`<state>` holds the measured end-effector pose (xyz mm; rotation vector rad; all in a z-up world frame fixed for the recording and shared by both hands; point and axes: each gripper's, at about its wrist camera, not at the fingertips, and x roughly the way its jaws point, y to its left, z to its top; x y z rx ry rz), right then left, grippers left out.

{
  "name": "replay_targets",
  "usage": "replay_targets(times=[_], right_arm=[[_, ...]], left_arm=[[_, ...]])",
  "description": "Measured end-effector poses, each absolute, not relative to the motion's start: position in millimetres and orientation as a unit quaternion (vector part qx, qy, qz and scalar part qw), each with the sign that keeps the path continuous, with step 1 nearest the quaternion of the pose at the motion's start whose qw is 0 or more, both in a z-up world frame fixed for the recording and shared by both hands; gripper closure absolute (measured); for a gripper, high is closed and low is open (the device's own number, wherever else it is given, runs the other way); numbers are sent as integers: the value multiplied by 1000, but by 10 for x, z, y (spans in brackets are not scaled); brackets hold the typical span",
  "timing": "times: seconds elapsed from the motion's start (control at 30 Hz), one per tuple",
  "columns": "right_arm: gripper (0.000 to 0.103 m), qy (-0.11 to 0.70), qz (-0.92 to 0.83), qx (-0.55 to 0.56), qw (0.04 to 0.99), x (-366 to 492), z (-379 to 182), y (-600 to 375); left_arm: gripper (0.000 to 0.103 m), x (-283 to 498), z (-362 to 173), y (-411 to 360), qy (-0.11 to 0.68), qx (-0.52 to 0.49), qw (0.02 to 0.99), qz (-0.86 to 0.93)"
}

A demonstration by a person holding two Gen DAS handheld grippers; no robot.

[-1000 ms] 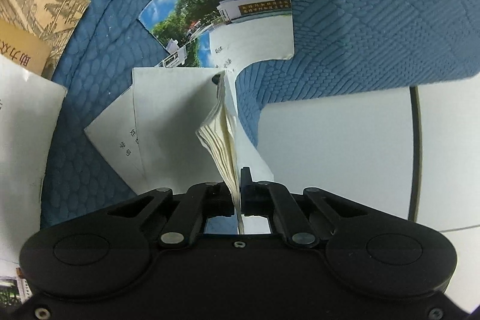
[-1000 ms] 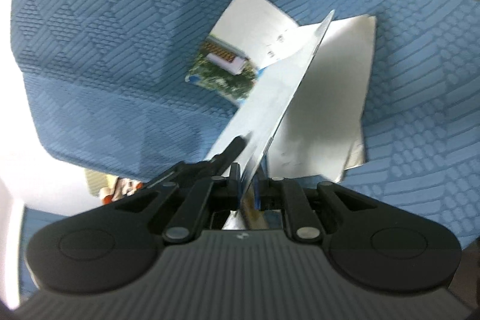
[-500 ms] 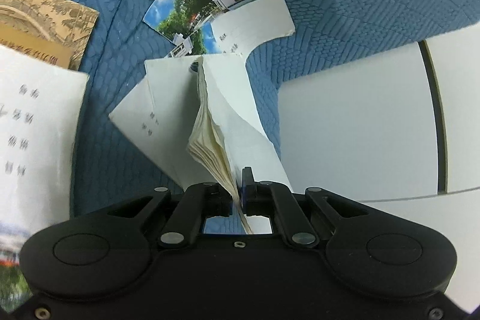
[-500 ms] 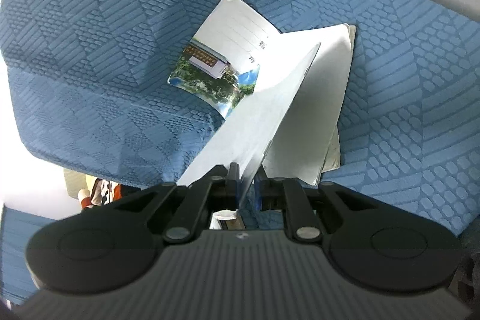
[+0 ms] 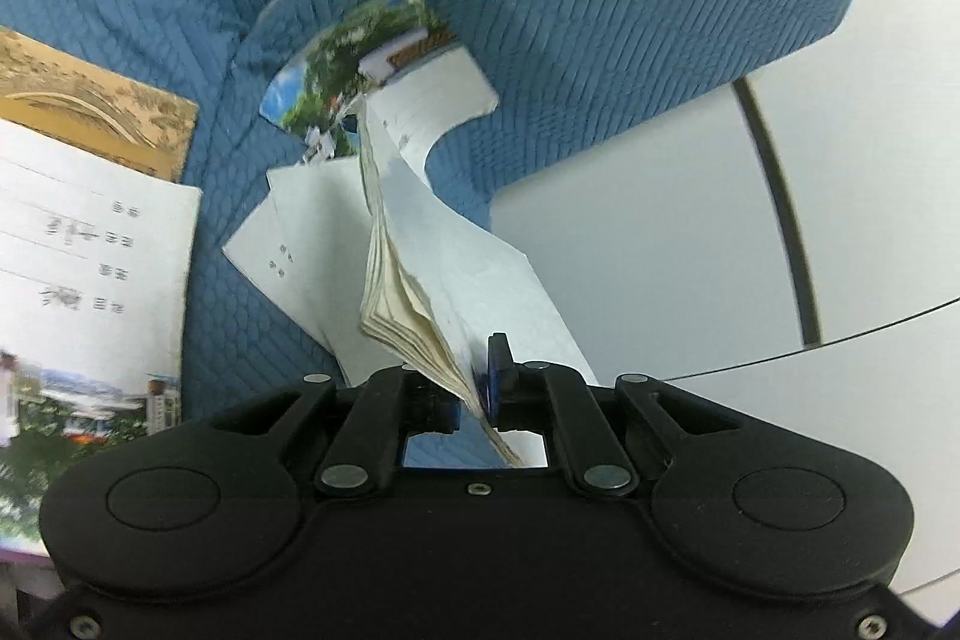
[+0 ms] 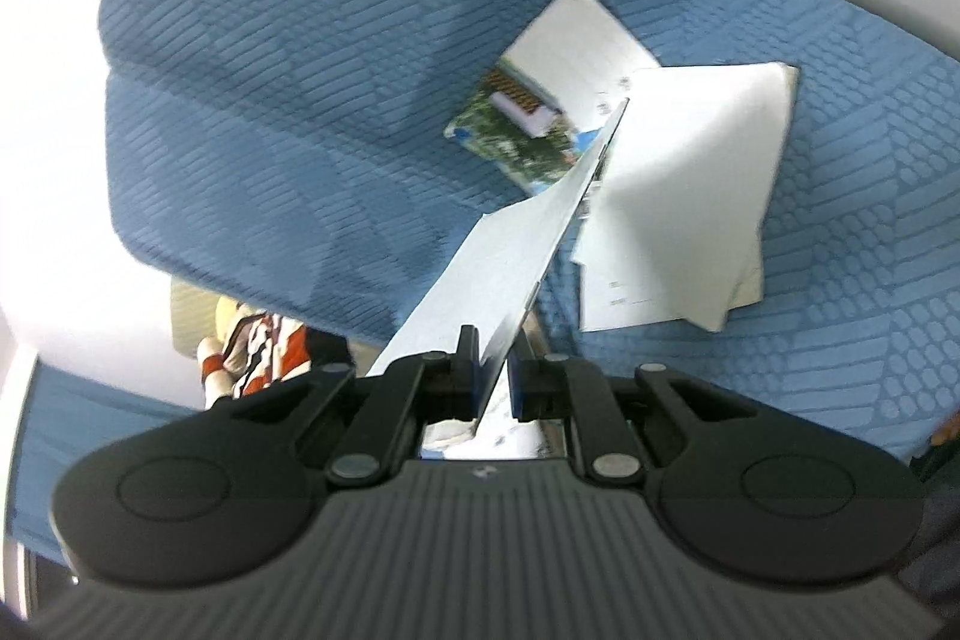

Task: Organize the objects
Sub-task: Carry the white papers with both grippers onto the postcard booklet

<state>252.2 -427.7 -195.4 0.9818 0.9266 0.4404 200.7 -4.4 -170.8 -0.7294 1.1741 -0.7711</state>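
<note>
My left gripper (image 5: 477,388) grips the near edge of a thin booklet (image 5: 414,274); its jaws are opening slightly, with the fanned cream pages still pinched between them. The booklet's far end, a cover with a photo of trees (image 5: 354,64), hangs over the blue cloth (image 5: 600,10). My right gripper (image 6: 493,376) is shut on a pale sheet (image 6: 516,268), seen edge-on and running up to the photo cover (image 6: 522,130). A white booklet (image 6: 690,196) lies flat on the blue cloth (image 6: 270,70) beneath, seen also as the white booklet (image 5: 306,232) in the left wrist view.
At the left lie a large white booklet with printed lines (image 5: 90,250) and a tan one with a bridge drawing (image 5: 102,112). A white table top (image 5: 660,250) shows beyond the cloth's edge. A red and white object (image 6: 258,352) sits below the cloth's edge.
Both grippers have risen and the cloth and flat booklets look farther away. The held booklet has lifted with them and its pages have fanned out more.
</note>
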Motion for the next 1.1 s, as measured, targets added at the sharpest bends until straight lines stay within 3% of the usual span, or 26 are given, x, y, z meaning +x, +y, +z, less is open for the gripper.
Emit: replay_targets(times=[0.57, 0.87, 1.1], right_arm=[[90, 419, 303, 398, 758, 2561, -1236, -3440], [89, 427, 353, 357, 752, 2538, -1149, -2875], [89, 462, 353, 341, 739, 2553, -1457, -2627]], left_arm=[[93, 1853, -974, 1091, 459, -352, 743, -338], [93, 1761, -1073, 1732, 442, -391, 744, -314], [93, 1699, -1460, 1907, 459, -381, 751, -283]])
